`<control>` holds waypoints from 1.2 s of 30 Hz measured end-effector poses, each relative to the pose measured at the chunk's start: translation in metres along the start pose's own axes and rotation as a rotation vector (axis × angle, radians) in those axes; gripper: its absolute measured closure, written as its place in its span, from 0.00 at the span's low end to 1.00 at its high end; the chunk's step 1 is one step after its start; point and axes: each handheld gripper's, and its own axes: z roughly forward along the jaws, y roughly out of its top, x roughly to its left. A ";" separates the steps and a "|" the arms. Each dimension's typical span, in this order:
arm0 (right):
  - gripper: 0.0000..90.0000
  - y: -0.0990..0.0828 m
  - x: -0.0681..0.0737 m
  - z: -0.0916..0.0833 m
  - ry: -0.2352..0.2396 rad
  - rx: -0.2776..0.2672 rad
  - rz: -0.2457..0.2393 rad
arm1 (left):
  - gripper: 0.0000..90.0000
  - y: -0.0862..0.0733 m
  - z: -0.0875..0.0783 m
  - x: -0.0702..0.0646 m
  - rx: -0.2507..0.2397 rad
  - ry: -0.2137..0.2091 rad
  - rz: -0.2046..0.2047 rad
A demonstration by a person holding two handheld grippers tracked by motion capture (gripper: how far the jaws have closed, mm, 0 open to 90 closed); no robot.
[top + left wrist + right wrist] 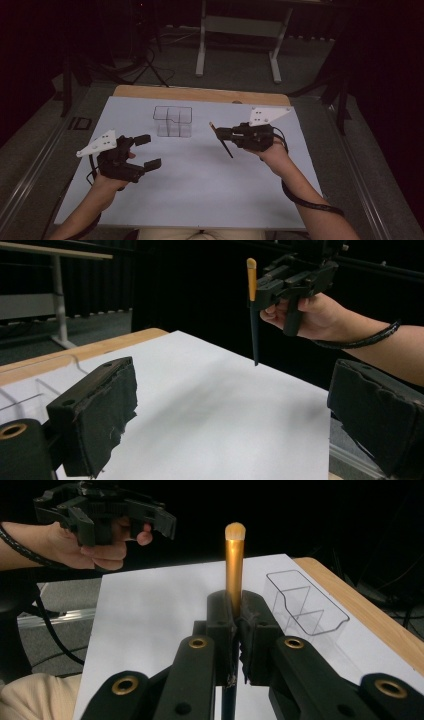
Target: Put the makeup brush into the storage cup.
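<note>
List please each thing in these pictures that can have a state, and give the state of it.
Left hand-held gripper: open, holds nothing, above the white sheet.
Right hand-held gripper: shut on the brush.
Brush: gripped near its gold end, dark pointed end down, clear of the sheet.
Clear organizer: upright on the sheet, compartments look empty.
White sheet: flat on the table.

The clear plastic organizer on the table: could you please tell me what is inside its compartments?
The clear plastic organizer looks empty: the white table cover shows through its compartments in the high view and the right gripper view. No part of it is covered.
</note>
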 end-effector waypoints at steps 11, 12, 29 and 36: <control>0.93 0.008 0.005 0.016 0.050 -0.043 0.004 | 0.13 0.008 0.034 -0.001 0.016 -0.072 0.027; 0.93 0.009 0.005 0.017 0.049 -0.046 0.003 | 0.13 0.008 0.037 -0.001 0.019 -0.079 0.028; 0.94 0.013 0.017 0.034 0.116 -0.110 0.017 | 0.35 0.005 0.073 -0.009 0.052 -0.144 0.022; 0.93 0.012 0.021 0.042 0.139 -0.124 0.021 | 0.50 0.005 0.078 -0.012 0.049 -0.153 0.020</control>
